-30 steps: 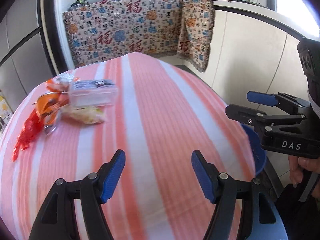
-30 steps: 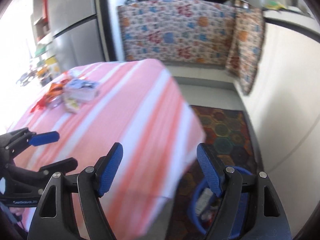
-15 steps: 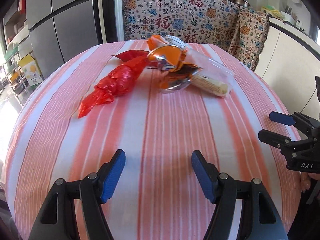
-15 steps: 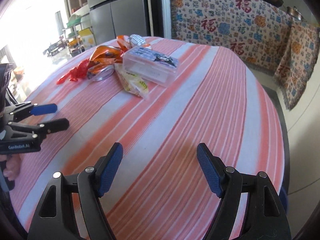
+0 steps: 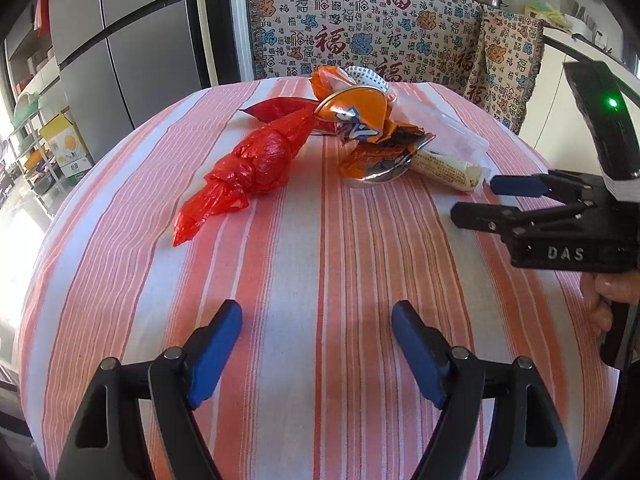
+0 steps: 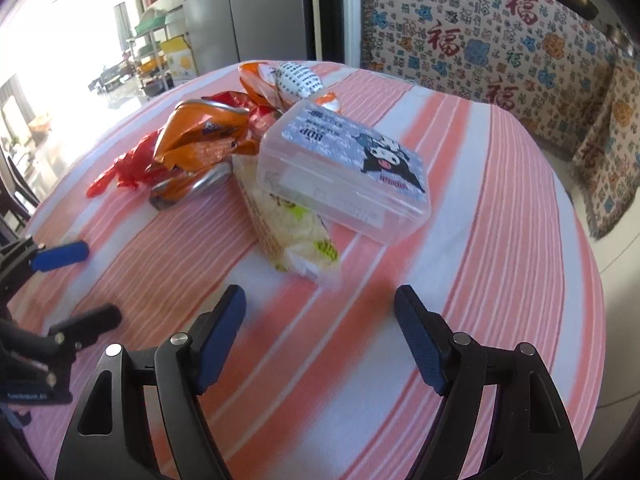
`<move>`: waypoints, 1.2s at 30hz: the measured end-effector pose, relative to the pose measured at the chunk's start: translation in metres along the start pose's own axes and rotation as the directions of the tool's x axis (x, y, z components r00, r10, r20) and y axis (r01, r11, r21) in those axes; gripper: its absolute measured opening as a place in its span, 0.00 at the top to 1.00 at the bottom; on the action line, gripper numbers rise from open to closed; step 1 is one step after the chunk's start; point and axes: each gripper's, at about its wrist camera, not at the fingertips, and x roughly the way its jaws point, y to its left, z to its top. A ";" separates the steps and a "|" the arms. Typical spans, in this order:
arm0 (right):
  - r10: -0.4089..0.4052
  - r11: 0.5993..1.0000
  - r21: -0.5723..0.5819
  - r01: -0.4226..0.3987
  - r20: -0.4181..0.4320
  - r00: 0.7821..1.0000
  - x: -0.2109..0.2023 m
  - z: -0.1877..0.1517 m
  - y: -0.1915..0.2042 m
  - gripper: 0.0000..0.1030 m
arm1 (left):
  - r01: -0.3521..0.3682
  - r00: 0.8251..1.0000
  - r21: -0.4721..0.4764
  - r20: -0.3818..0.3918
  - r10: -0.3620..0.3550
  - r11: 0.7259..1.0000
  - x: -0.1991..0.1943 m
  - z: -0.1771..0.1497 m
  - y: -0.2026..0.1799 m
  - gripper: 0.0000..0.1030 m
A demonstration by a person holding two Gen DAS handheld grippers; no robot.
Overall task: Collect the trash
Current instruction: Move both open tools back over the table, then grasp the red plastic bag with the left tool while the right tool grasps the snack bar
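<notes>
A kitchen table (image 5: 320,264) in striped cloth carries the trash heap at its far side: red bag (image 5: 256,164), orange wrappers (image 5: 360,114), clear box (image 6: 344,172). The left gripper (image 5: 316,344), fingers just widened, and right gripper (image 6: 320,336) stand open and empty; a careless grab could scatter loose wrappers

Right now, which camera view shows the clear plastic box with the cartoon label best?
The right wrist view: the clear plastic box sits near the centre, with its lid and cartoon label plainly visible, resting on a pale wrapper. The left wrist view shows only a clear, see-through edge of it behind the orange wrappers; no label is visible.
</notes>
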 end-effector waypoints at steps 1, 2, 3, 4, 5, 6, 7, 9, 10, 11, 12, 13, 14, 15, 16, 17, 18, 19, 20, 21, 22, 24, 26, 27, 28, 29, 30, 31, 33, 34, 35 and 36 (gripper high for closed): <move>0.004 1.000 -0.008 -0.004 0.006 1.000 0.002 0.003 0.001 0.31 | 0.000 1.000 0.000 0.000 0.000 1.000 0.000 0.000 0.000 0.23; 0.012 1.000 -0.016 -0.012 0.013 1.000 0.003 0.004 0.004 0.40 | 0.000 1.000 0.000 0.000 0.000 1.000 0.000 0.000 0.000 0.23; 0.026 0.999 -0.022 -0.025 0.022 0.999 0.003 0.005 0.006 0.48 | -0.001 1.000 0.000 0.000 0.001 1.000 0.000 0.000 0.000 0.23; 0.036 0.999 -0.025 -0.036 0.028 0.999 0.001 0.004 0.008 0.64 | 0.000 1.000 0.000 0.000 0.000 1.000 0.000 0.000 0.000 0.23; 0.046 0.999 -0.020 -0.045 0.030 0.998 -0.001 0.002 0.009 0.68 | -0.001 1.000 0.000 0.000 0.001 1.000 0.000 0.000 0.000 0.23; 0.054 0.998 -0.009 -0.054 0.031 0.998 -0.004 -0.003 0.009 0.68 | -0.001 1.000 0.000 0.000 0.001 1.000 0.000 0.000 0.000 0.23; 0.058 0.998 -0.002 -0.058 0.033 0.998 -0.008 -0.007 0.007 0.69 | -0.001 1.000 0.000 0.000 0.001 1.000 0.000 0.000 0.000 0.23; 0.045 0.999 0.010 -0.046 0.033 0.998 -0.020 -0.020 0.005 0.70 | -0.001 1.000 0.000 0.000 0.001 1.000 0.000 0.000 0.000 0.23; 0.030 0.999 0.020 -0.031 0.032 0.999 -0.028 -0.028 0.004 0.70 | -0.001 1.000 0.000 0.000 0.001 1.000 0.000 0.000 0.000 0.23; 0.005 0.999 0.032 -0.006 0.026 1.000 -0.035 -0.036 0.002 0.70 | -0.001 1.000 0.000 0.000 0.001 1.000 0.000 0.000 0.000 0.23; -0.027 0.998 0.048 0.027 0.013 1.000 -0.040 -0.044 0.001 0.70 | -0.001 1.000 0.000 0.000 0.001 1.000 0.000 -0.001 0.000 0.23; -0.058 0.996 0.066 0.058 0.000 0.998 -0.045 -0.053 0.001 0.70 | 0.000 1.000 0.000 0.000 0.000 1.000 0.000 -0.001 0.000 0.23; -0.073 0.994 0.079 0.073 0.003 0.997 -0.050 -0.059 0.001 0.70 | 0.000 1.000 -0.001 0.000 0.000 1.000 0.000 -0.001 0.000 0.23; -0.076 0.993 0.088 0.076 0.000 0.997 -0.054 -0.064 0.004 0.69 | 0.001 1.000 -0.001 0.000 -0.001 1.000 0.000 -0.001 0.000 0.23; -0.068 0.994 0.091 0.067 0.003 0.998 -0.057 -0.067 0.008 0.67 | 0.003 1.000 -0.004 0.001 -0.003 1.000 0.000 -0.001 0.001 0.23; -0.055 0.995 0.090 0.054 0.008 0.998 -0.059 -0.070 0.013 0.63 | 0.008 1.000 -0.009 0.002 -0.008 1.000 -0.001 -0.001 0.001 0.23; -0.042 0.996 0.079 0.041 0.014 0.999 -0.060 -0.072 0.018 0.61 | 0.017 1.000 -0.015 0.004 -0.017 1.000 -0.002 -0.001 0.002 0.23; -0.035 0.998 0.060 0.033 0.020 0.999 -0.061 -0.074 0.025 0.52 | 0.034 0.999 -0.023 0.009 -0.034 0.999 -0.004 -0.002 0.005 0.23; -0.036 0.999 0.041 0.035 0.027 0.999 -0.061 -0.076 0.029 0.46 | 0.052 0.999 -0.031 0.013 -0.052 0.998 -0.005 -0.003 0.009 0.23; -0.044 0.999 0.027 0.043 0.040 0.998 -0.061 -0.079 0.031 0.44 | 0.071 0.997 -0.037 0.019 -0.070 0.997 -0.008 -0.004 0.014 0.23; -0.045 0.999 0.025 0.044 0.047 0.998 -0.061 -0.080 0.032 0.42 | 0.084 0.996 -0.037 0.022 -0.083 0.996 -0.010 -0.006 0.020 0.23; -0.034 0.999 0.034 0.033 0.047 0.998 -0.061 -0.080 0.031 0.39 | 0.082 0.996 -0.017 0.019 -0.082 0.996 -0.009 -0.005 0.031 0.23; -0.025 0.999 0.045 0.023 0.049 0.999 -0.061 -0.080 0.030 0.37 | 0.056 0.998 0.025 0.011 -0.057 0.998 -0.007 0.001 0.040 0.23; -0.024 0.999 0.049 0.021 0.049 0.999 -0.061 -0.080 0.029 0.37 | 0.049 0.998 0.056 0.023 -0.050 0.997 -0.007 0.006 0.044 0.23; -0.026 0.999 0.048 0.023 0.048 0.999 -0.060 -0.080 0.030 0.36 | 0.054 0.998 0.084 0.034 -0.057 0.995 -0.006 0.011 0.047 0.23; -0.031 0.999 0.043 0.029 0.045 0.998 -0.059 -0.079 0.031 0.35 | 0.058 0.998 0.105 0.033 -0.062 0.993 -0.003 0.016 0.050 0.23; -0.037 0.999 0.035 0.035 0.043 0.998 -0.059 -0.079 0.032 0.34 | 0.064 0.997 0.123 0.026 -0.067 0.990 0.001 0.023 0.053 0.23; -0.042 0.999 0.030 0.041 0.041 0.998 -0.058 -0.078 0.034 0.33 | 0.076 0.997 0.139 0.018 -0.080 0.987 0.005 0.031 0.055 0.23; -0.044 0.999 0.031 0.043 0.040 0.998 -0.058 -0.079 0.033 0.32 | 0.099 0.995 0.175 0.009 -0.102 0.980 0.015 0.047 0.057 0.23; -0.040 0.999 0.035 0.039 0.040 0.998 -0.058 -0.079 0.032 0.31 | 0.112 0.993 0.190 0.001 -0.114 0.975 0.019 0.053 0.057 0.23; -0.037 0.999 0.038 0.035 0.041 0.998 -0.058 -0.079 0.031 0.31 | 0.120 0.993 0.209 -0.006 -0.121 0.971 0.025 0.061 0.056 0.23; -0.036 0.999 0.039 0.035 0.041 0.999 -0.058 -0.079 0.031 0.31 | 0.120 0.993 0.226 -0.010 -0.121 0.967 0.029 0.067 0.054 0.23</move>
